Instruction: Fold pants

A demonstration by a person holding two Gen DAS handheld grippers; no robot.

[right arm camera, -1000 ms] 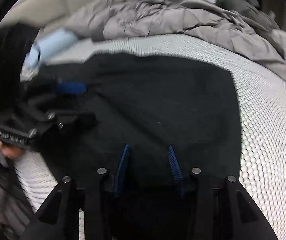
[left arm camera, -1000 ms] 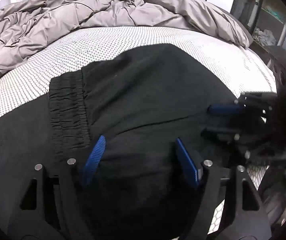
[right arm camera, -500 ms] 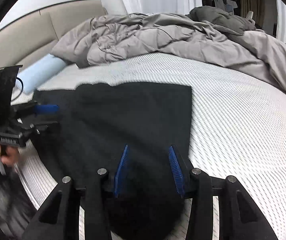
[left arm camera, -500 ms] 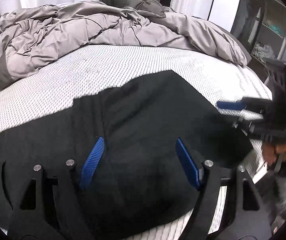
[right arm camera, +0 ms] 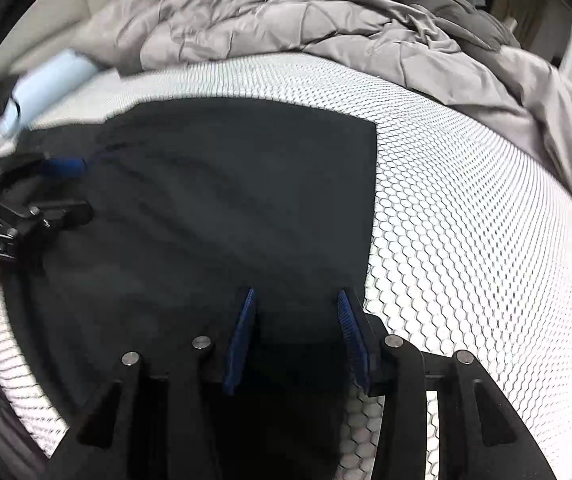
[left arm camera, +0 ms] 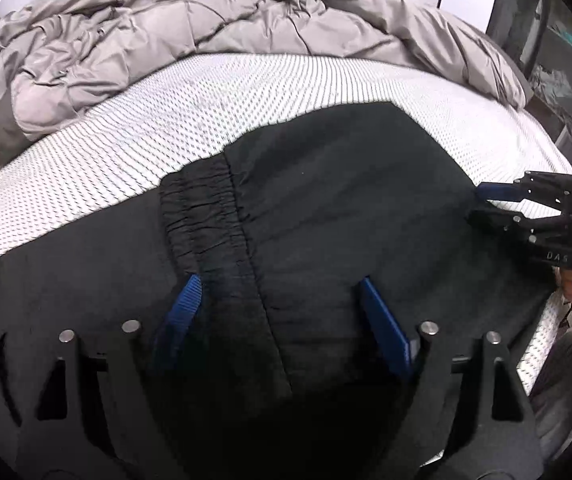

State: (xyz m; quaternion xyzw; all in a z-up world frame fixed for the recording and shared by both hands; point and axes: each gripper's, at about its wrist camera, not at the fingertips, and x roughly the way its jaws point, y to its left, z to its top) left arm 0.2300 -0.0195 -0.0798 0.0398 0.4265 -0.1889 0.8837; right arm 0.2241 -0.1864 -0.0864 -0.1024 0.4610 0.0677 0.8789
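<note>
Black pants [left arm camera: 326, 208] hide their legs (folded under), blurred.

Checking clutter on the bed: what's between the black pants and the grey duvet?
Nothing: only bare white mesh mattress lies between the pants and the duvet. Both wrist views show that strip.

We see a bed [right arm camera: 466, 216] with a white honeycomb-patterned cover filling mid-frame. Black pants [right arm camera: 226, 208] lie flat on it at centre and lower left, a rumpled grey duvet [right arm camera: 286, 20] is piled along the top, and a pale blue roll [right arm camera: 46, 84] sits upper left.
</note>
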